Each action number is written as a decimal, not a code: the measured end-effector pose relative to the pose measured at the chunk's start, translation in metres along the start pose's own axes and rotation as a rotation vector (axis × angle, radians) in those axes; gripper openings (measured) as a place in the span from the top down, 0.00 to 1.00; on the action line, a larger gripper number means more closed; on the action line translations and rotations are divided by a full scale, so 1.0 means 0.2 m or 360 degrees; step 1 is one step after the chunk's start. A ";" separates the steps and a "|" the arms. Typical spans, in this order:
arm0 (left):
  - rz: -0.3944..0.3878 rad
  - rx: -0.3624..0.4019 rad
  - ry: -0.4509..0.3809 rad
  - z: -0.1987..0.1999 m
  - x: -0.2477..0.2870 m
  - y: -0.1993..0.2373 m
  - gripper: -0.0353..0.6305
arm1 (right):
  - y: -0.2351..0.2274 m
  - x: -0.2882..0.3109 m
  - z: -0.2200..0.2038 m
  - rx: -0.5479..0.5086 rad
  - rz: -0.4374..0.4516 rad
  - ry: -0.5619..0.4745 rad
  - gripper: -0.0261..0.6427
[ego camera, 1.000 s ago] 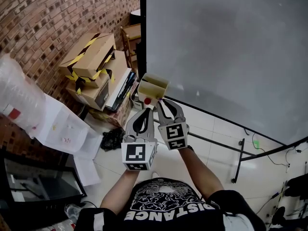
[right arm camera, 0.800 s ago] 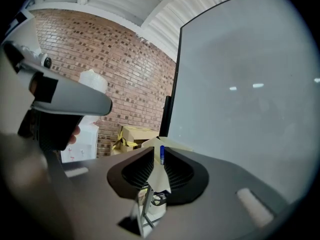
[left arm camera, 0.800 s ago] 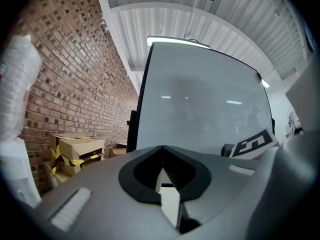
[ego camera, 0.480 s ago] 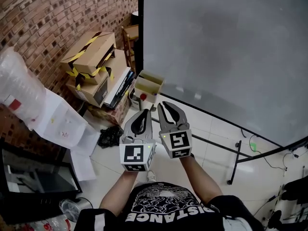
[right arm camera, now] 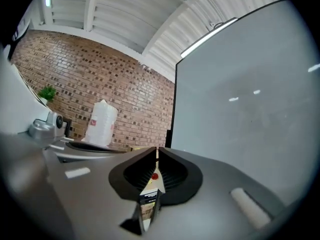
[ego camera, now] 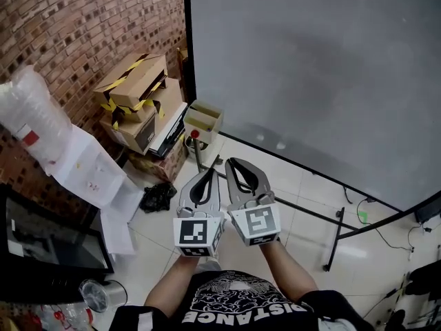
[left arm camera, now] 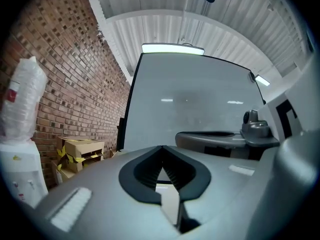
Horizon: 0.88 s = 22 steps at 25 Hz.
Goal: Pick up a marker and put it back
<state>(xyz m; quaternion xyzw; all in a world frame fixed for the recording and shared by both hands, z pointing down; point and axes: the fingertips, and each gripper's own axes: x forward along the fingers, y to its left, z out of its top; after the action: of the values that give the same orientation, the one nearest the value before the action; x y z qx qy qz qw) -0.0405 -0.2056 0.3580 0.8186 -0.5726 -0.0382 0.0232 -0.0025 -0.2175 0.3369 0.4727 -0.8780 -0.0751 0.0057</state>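
Observation:
A small yellowish box (ego camera: 204, 118) hangs at the lower left corner of the big grey whiteboard (ego camera: 324, 74). A red marker tip (ego camera: 195, 134) pokes out at its front. Both grippers are held side by side well short of the box, pointing towards it. My left gripper (ego camera: 210, 173) is shut with nothing in it, as the left gripper view shows (left arm camera: 161, 148). My right gripper (ego camera: 230, 162) is also shut and holds nothing (right arm camera: 156, 149). Through the slot behind its jaws, the red marker tip (right arm camera: 155, 176) and the box (right arm camera: 148, 199) show in the right gripper view.
Taped cardboard boxes (ego camera: 135, 92) are stacked against the brick wall (ego camera: 76, 26) on the left. A white plastic bag (ego camera: 31, 119) and loose papers (ego camera: 96, 174) lie further left. The whiteboard's black stand legs (ego camera: 334, 236) cross the tiled floor on the right.
Both grippers have drawn back from the box, which now sits farther off. The red marker stays at the box. The view has shifted so the box sits higher and left.

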 end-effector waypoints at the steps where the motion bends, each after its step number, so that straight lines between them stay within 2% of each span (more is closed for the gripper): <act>1: 0.0005 0.0003 -0.0003 0.00 -0.03 -0.04 0.94 | 0.00 -0.05 0.01 0.0000 0.0003 -0.0009 0.95; 12: 0.0066 0.0016 -0.0006 -0.05 -0.38 -0.36 0.94 | 0.10 -0.53 0.03 0.0013 0.0063 -0.0032 0.96; 22: 0.0082 0.0020 0.0015 -0.09 -0.58 -0.52 0.94 | 0.19 -0.79 0.01 0.0040 0.0109 -0.0006 0.96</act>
<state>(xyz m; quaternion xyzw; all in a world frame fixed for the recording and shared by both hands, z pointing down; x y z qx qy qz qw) 0.0197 -0.0615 0.3724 0.8039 -0.5936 -0.0302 0.0216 0.0540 -0.0654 0.3507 0.4423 -0.8945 -0.0648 0.0007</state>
